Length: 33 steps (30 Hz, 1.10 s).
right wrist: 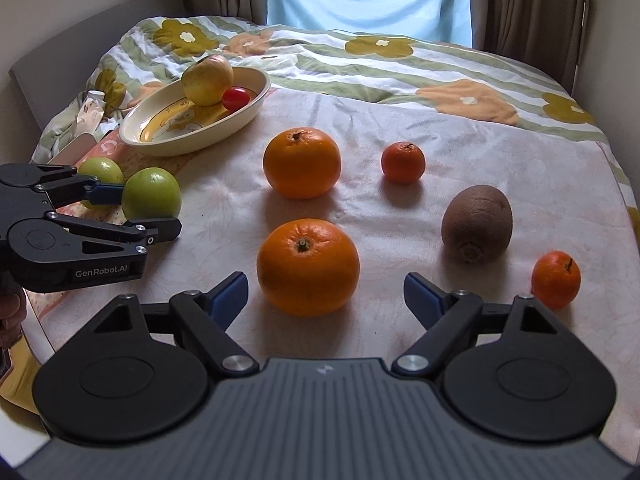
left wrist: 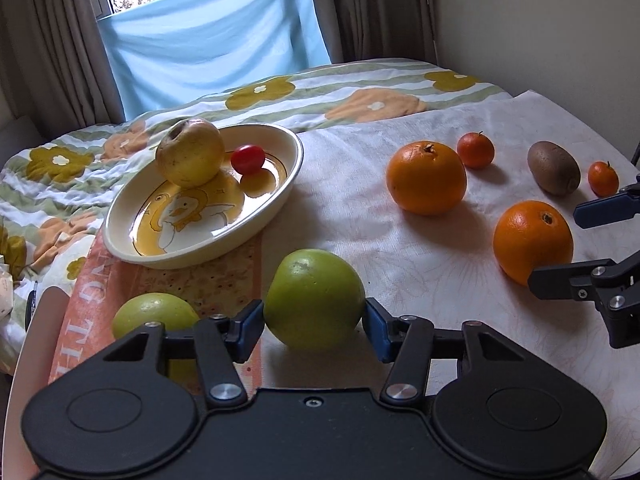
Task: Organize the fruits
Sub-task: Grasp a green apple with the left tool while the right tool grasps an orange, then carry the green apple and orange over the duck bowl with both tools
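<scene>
left gripper [left wrist: 314, 326] has its fingers [left wrist: 250, 326] pressed on both flanks of a green apple [left wrist: 314, 298]; looks gripped, though whether it's lifted off the surface [left wrist: 360, 208] i cannot tell. second green apple [left wrist: 154, 314] sits just left of the left finger, touching or nearly so.

risks: apple is round and smooth and the pads catch it low on the sides, so it could squirt forward out of the fingers if the squeeze is off-centre. swinging left may bump the second apple and roll it off the edge. the dish [left wrist: 280, 196] ahead-left of the fingers looks tilted on soft bedding; dropping weight in could tip it or send the fruit rolling.

dish holds a yellow apple [left wrist: 190, 152] and a small red tomato [left wrist: 248, 159], beside each other at the far side.

right gripper [right wrist: 326, 300] fingers spread wide, empty, an orange [right wrist: 308, 266] just ahead between them, not touched. another orange [right wrist: 302, 162], two mandarins and a kiwi [right wrist: 477, 222] lie further out, loose.
</scene>
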Each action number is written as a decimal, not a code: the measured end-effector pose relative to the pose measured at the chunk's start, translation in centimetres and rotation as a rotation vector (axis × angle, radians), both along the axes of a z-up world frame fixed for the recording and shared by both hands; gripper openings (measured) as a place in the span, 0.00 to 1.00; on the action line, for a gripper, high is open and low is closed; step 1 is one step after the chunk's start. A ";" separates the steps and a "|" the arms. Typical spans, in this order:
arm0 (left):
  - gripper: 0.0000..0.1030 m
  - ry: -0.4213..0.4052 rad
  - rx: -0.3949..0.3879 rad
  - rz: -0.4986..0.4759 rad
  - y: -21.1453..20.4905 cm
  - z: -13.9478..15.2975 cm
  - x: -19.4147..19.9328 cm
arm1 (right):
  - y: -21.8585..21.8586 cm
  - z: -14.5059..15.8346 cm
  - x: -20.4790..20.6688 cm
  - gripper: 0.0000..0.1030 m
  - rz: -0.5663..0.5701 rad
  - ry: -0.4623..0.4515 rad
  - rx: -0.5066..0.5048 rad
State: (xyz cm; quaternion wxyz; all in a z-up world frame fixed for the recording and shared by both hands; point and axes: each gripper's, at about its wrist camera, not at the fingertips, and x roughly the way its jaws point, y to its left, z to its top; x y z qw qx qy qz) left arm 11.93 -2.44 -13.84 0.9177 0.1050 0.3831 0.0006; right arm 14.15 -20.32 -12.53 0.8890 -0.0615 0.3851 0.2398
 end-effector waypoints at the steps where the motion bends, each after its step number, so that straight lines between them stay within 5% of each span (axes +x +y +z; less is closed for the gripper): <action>1: 0.56 0.001 -0.003 -0.002 0.1 0.0 0.0 | 0.1 0.0 0.0 0.93 0.003 0.001 -0.003; 17: 0.56 0.009 -0.001 -0.020 0.1 0.0 -0.7 | 1.2 -0.6 1.2 0.72 0.021 0.010 0.016; 33: 0.56 -0.042 -0.032 0.000 -0.3 3.2 -3.1 | 1.8 2.4 0.0 0.71 0.033 -0.023 0.040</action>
